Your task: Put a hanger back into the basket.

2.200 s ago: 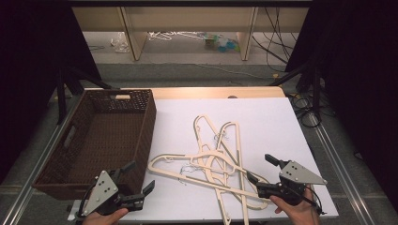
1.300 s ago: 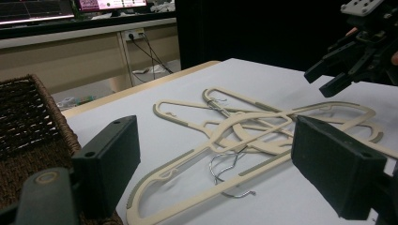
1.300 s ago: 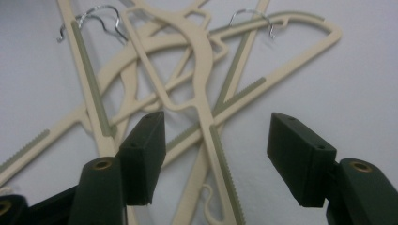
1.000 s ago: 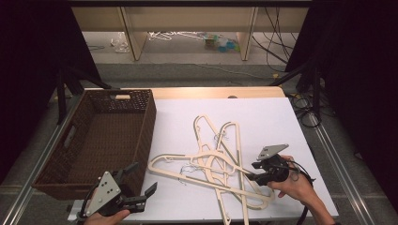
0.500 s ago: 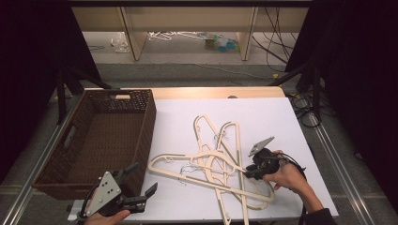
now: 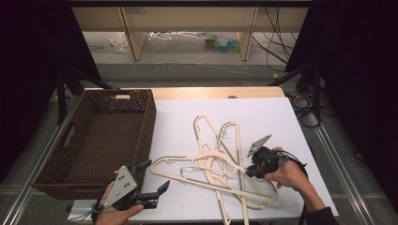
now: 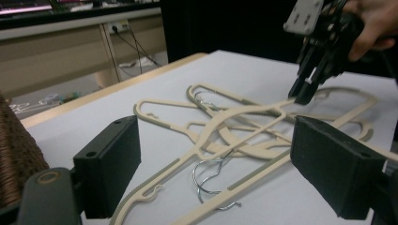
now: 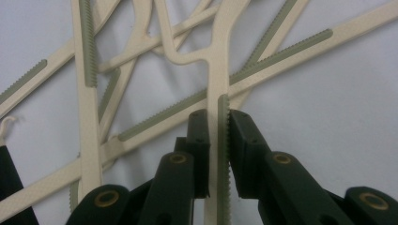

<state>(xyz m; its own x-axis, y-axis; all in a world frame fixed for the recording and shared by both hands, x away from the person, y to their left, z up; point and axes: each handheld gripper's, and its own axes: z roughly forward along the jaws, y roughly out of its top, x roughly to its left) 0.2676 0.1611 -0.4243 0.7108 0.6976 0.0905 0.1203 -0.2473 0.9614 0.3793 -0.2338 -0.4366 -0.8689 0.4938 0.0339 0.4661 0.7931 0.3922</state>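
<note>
this looks like a lab or recording studio set up for filming handwork — not a home. a table [image 6: 281, 112] with a white sheet over a wooden top stands on a grey floor, hemmed in left and right by black curtains [image 6: 356, 70] and dark stand legs [image 6: 63, 89]. bundles of black cables [image 6: 277, 28] trail over the floor beyond the table's far edge, and metal rails [image 6: 338, 159] run along both its sides. farther back stand plain pale wooden panels [image 6: 187, 18] with loose clutter on the floor between them — in the left gripper view a wall socket [image 7: 118, 27] with plugged leads shows on one such panel.
</note>
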